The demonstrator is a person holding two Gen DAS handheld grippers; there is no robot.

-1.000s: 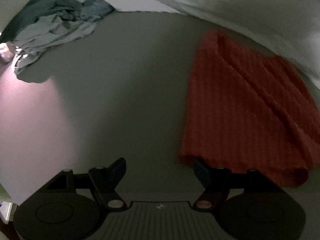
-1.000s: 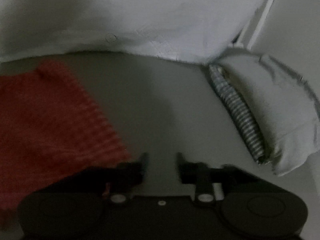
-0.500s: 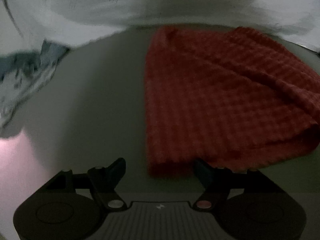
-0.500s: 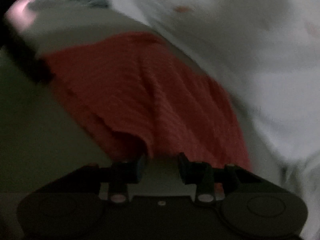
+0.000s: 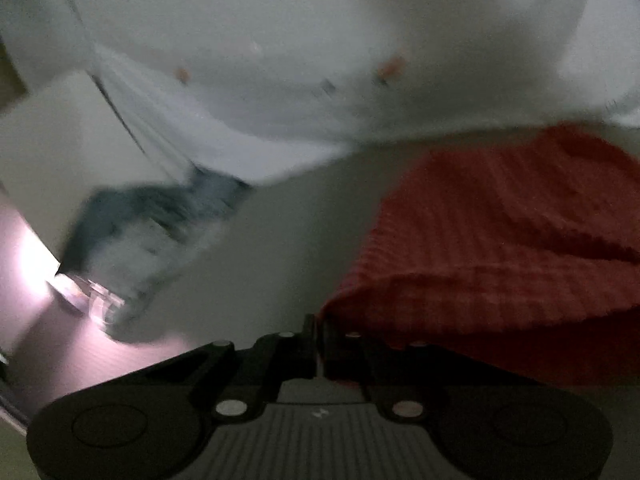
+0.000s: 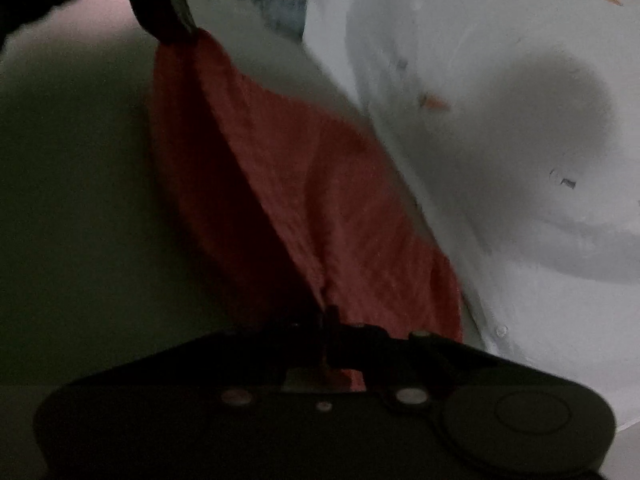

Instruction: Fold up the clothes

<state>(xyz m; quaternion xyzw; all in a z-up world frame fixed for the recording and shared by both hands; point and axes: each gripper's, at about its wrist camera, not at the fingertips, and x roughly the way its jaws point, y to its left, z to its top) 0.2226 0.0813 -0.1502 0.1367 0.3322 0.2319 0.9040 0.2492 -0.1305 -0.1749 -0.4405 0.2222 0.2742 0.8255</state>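
Note:
An orange-red ribbed cloth (image 5: 500, 248) lies on a pale surface, at the right of the left wrist view. My left gripper (image 5: 318, 324) is shut on its near left corner. In the right wrist view the same cloth (image 6: 320, 184) runs from my right gripper (image 6: 326, 312), which is shut on another corner, up to the left gripper (image 6: 164, 12) at the top left. The edge between the two grippers is lifted off the surface.
A white printed sheet or duvet (image 5: 320, 60) bulges behind the cloth and fills the right of the right wrist view (image 6: 520, 120). A crumpled grey-blue garment (image 5: 148, 236) lies at the left, near a bright pink-lit edge (image 5: 32, 264).
Both grippers were open and have closed on corners of the orange-red cloth. The cloth's near edge has come up off the surface. Both views have swung round.

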